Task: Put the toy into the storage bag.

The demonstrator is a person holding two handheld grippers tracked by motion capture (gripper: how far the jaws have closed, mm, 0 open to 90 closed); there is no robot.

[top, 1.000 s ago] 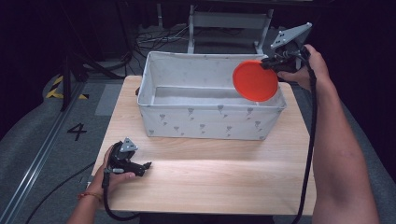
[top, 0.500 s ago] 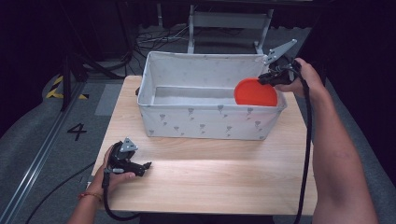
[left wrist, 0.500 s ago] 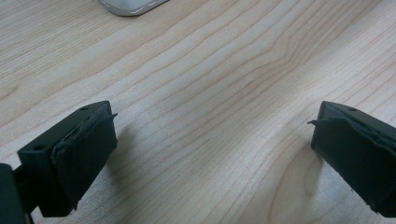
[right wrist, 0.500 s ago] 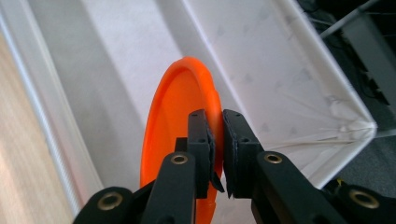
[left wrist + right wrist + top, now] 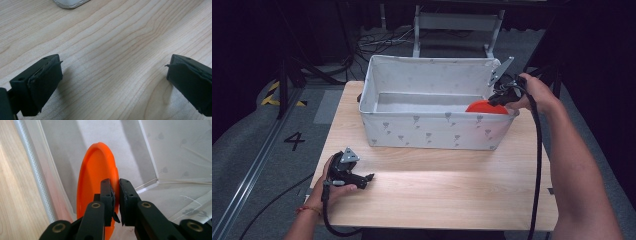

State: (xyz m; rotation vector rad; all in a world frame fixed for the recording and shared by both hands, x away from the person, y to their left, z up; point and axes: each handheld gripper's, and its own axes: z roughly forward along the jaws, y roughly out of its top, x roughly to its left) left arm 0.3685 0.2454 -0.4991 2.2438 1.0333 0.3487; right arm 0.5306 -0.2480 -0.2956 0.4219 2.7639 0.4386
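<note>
While the wooden table (image 5: 437,190) carries everything, a white fabric bin (image 5: 432,127) with a small grey print stands on its far half, open at the top. Inside the bin, at its right end close against the near wall, an orange plate (image 5: 486,107) stands on edge, its upper rim showing above the fabric in the high view. The right gripper (image 5: 503,96) reaches in over the bin's right corner, held by the person's right hand (image 5: 537,95); in the right gripper view its jaws are clamped on the plate's rim (image 5: 96,182). The left gripper (image 5: 362,178) lies low at the table's near left edge in the left hand (image 5: 332,182), well apart from the bin, its jaws spread wide over bare wood with nothing between them.
</note>
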